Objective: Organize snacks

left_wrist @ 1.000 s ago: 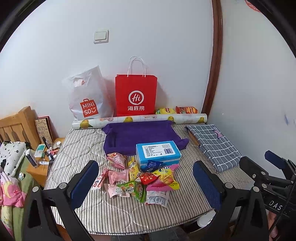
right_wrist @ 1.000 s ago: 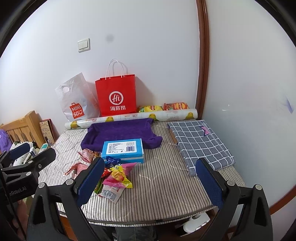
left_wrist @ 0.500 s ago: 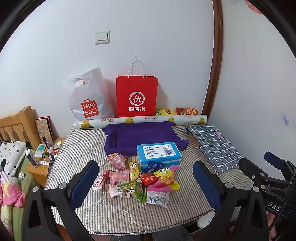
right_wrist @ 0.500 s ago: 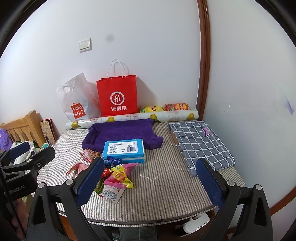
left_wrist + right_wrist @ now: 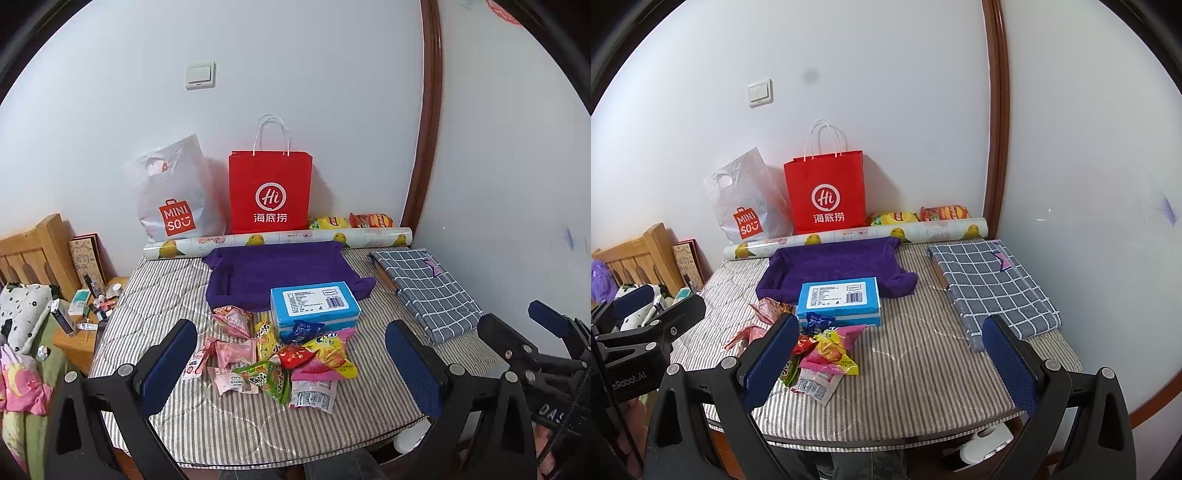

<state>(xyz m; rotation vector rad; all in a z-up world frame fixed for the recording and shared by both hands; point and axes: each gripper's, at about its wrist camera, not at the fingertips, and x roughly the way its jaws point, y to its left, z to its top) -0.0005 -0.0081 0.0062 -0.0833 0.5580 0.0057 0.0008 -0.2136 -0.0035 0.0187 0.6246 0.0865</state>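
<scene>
The snacks [image 5: 280, 354] lie in a loose heap on the striped table cover [image 5: 229, 424], at the near side of the table, and the heap touches the front of a blue box [image 5: 314, 306]. Nothing is sorted yet, so I judge that the task is at its very first step.

The left gripper [image 5: 291, 365] hangs above the near edge of the table with its two fingers spread wide, and it holds nothing; the heap shows between its blue pads [image 5: 168, 363]. The right gripper [image 5: 890, 358] is also spread wide and empty, and it looks at the bare middle of the cover, with the heap at its left finger.

Behind the box lies a purple cloth tray [image 5: 280, 271], which seems to be empty. It is probably the place for the packets, but this is only my guess. Further back a red paper bag [image 5: 269, 195] and a white plastic bag [image 5: 173, 195] stand at the wall.

The next move calls for lowering one gripper onto a single packet at the edge of the heap. The wrappers are thin and overlap, so the fingers may catch two together.
</scene>
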